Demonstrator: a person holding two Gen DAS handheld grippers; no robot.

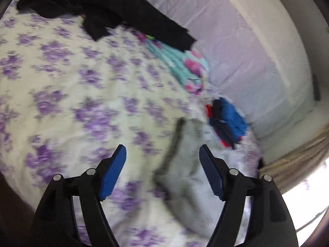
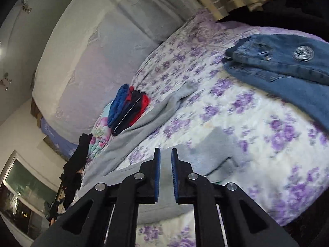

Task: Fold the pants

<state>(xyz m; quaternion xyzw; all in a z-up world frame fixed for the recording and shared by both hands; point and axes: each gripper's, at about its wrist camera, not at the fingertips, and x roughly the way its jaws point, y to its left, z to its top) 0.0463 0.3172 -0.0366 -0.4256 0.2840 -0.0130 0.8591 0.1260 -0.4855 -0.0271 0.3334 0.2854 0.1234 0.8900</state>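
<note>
Grey sweatpants (image 2: 148, 121) lie spread on the flower-print bedspread (image 2: 236, 111), one leg stretched toward the far side. My right gripper (image 2: 164, 154) is nearly shut with grey fabric of the pants between its blue pads (image 2: 157, 175). In the left wrist view a blurred grey part of the pants (image 1: 185, 164) with a dark edge lies just ahead. My left gripper (image 1: 162, 150) is open above it and holds nothing.
Blue jeans (image 2: 287, 68) lie folded at the right of the bed. A stack of folded red, blue and dark clothes (image 2: 129, 107) sits near the headboard (image 2: 92, 61). A black garment (image 1: 107, 6) and a turquoise-pink cloth (image 1: 181, 65) lie farther off.
</note>
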